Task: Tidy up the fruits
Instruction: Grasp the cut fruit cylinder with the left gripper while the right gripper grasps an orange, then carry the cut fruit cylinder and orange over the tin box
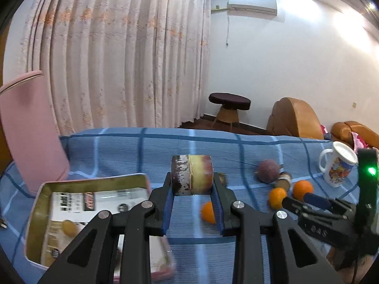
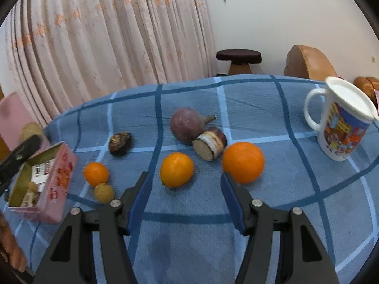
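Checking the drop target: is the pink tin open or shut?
Open. The pink tin has no lid on; its gold inside and packets show in both wrist views.

Left gripper [image 1: 192,184] clamped on sugarcane chunk [image 1: 191,174], lifted over blue checked cloth [image 1: 118,151]. Open tin [image 1: 38,215] left of fingers. Oranges [image 1: 302,189], purple fruit [image 1: 267,170], mug [image 1: 336,164] right.

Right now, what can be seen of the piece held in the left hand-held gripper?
The left hand-held gripper is shut on a short cylindrical chunk, seemingly a sugarcane segment. Its skin is dark purple with whitish mottling on one half, yellowish-red on the other, a pale ring between. It lies sideways, both ends against the blue pads, raised above the blue checked cloth beside the open tin.
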The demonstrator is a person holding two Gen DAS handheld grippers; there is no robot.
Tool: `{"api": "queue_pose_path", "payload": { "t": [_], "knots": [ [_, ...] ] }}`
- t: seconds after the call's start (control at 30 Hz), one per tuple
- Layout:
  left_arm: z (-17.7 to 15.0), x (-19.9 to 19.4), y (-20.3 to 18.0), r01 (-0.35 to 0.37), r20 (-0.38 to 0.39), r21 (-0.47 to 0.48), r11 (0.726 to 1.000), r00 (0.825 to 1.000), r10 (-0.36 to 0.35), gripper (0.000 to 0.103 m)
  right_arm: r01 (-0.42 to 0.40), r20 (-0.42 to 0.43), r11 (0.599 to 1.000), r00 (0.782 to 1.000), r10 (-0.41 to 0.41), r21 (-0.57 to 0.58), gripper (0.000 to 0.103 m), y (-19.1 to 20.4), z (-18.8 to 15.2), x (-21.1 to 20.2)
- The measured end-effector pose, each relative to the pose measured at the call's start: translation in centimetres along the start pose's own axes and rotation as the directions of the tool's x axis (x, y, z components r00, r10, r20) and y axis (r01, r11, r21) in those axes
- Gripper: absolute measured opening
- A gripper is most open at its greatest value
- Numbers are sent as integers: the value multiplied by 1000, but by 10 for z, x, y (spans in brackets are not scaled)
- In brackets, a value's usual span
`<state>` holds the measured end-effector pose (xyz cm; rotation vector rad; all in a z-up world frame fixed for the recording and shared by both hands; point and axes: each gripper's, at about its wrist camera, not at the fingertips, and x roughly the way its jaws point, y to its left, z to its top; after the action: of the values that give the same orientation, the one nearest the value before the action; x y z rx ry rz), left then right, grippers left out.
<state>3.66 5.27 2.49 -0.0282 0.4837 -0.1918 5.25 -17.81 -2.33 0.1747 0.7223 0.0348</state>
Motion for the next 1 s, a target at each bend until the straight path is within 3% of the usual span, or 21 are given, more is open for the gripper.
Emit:
{"api": "queue_pose_path", "payload": {
  "t": [0.2, 0.37, 0.5, 0.57, 0.67, 1.0],
  "knots": [
    [0, 0, 24, -21, -9, -13, 1000, 1000, 21, 31, 27, -110, 998, 994, -22, 52, 61, 6, 8, 37],
    [0, 0, 31, -33, -12, -7, 999, 999, 33, 31, 78, -127, 997, 989, -75, 19, 40, 16, 11, 43],
    [-2, 1, 32, -36, -21, -3, 999, 999, 35, 31, 84, -124, 996, 989, -81, 19, 39, 15, 8, 40],
    [-3, 1, 32, -30, -24, -2, 1000, 999, 30, 31, 95, -94, 995, 991, -91, 30, 39, 16, 5, 31],
    [-3, -1, 32, -30, -19, 1, 1000, 999, 30, 31, 82, 24, 996, 996, -83, 22, 39, 23, 0, 6],
    [-2, -7, 53, -57, -3, -14, 998, 998, 57, 31, 49, 226, 998, 973, -39, -37, 39, 92, -16, -37]
  ]
}}
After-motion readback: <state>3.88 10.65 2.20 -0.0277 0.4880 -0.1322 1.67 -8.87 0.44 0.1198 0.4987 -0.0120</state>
